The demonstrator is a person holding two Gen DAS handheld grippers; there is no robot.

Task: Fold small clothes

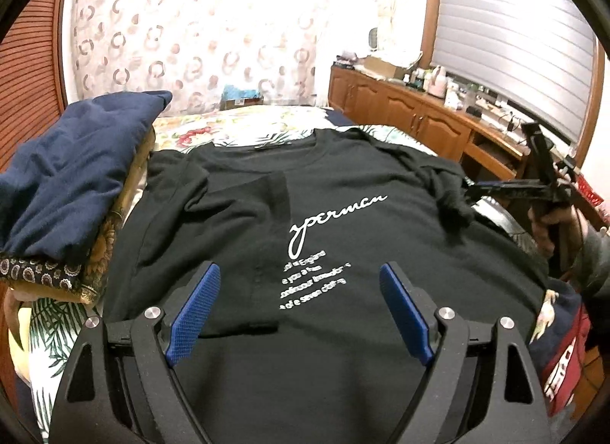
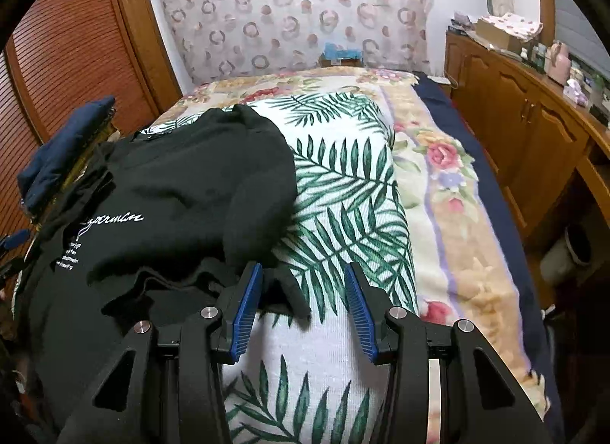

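A black T-shirt (image 1: 343, 234) with white script lies front up on the bed. Its left sleeve (image 1: 244, 215) is folded in over the chest. My left gripper (image 1: 299, 268) hovers open above the print with nothing between its blue pads. The right sleeve (image 2: 263, 196) lies bunched on the palm-leaf cover. My right gripper (image 2: 304, 266) stands over its end with jaws apart. A corner of the sleeve lies by the left pad (image 2: 248, 306), not pinched. In the left wrist view the right gripper (image 1: 480, 190) sits at the shirt's right edge, held by a hand (image 1: 545, 226).
A navy folded garment (image 1: 68, 177) rests on a patterned cushion (image 1: 99, 264) left of the shirt. The palm-leaf cover (image 2: 343, 196) and floral blanket (image 2: 450, 184) stretch to the right. A wooden cabinet (image 2: 526, 131) runs along the right; a louvred door (image 2: 68, 55) stands at left.
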